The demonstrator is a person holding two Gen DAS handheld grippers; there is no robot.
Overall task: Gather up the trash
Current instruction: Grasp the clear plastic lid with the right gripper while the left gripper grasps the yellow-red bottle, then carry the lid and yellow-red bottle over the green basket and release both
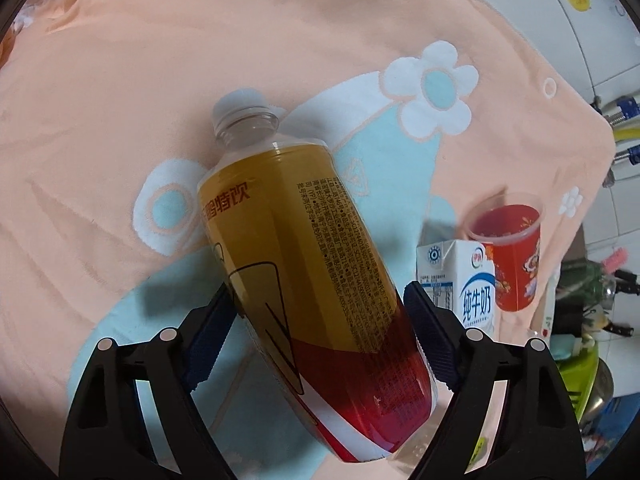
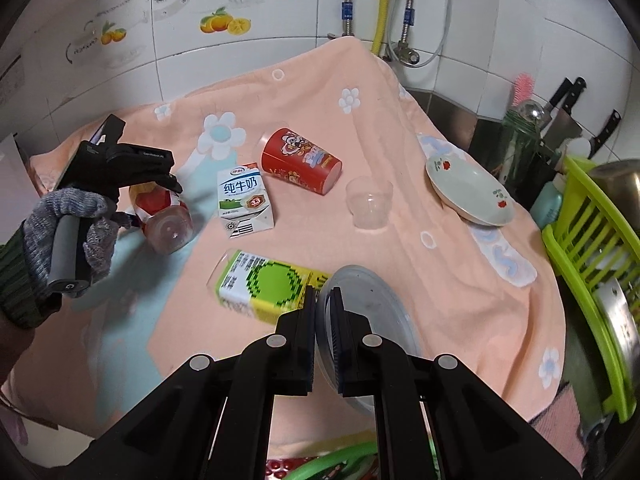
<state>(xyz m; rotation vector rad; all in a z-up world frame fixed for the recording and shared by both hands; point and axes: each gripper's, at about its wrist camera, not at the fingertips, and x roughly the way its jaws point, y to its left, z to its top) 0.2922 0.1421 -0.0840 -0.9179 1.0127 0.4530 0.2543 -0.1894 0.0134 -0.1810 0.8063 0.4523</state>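
My left gripper (image 1: 316, 312) is shut on a plastic drink bottle (image 1: 304, 264) with a yellow and red label and a white cap, held over the peach flowered towel (image 1: 200, 60). The bottle (image 2: 164, 216) and the left gripper (image 2: 172, 188) also show in the right wrist view. My right gripper (image 2: 324, 300) is shut on the rim of a clear round plastic lid (image 2: 372, 320). A white milk carton (image 2: 244, 200), a red paper cup (image 2: 304, 162) on its side, a clear small cup (image 2: 368, 202) and a green and yellow carton (image 2: 268, 284) lie on the towel.
A flowered ceramic plate (image 2: 468, 188) sits at the towel's right edge. A green dish rack (image 2: 592, 264) with a steel pot, a knife block and pipes on the tiled wall (image 2: 280, 12) stand to the right and behind. A green rim (image 2: 340, 460) shows below.
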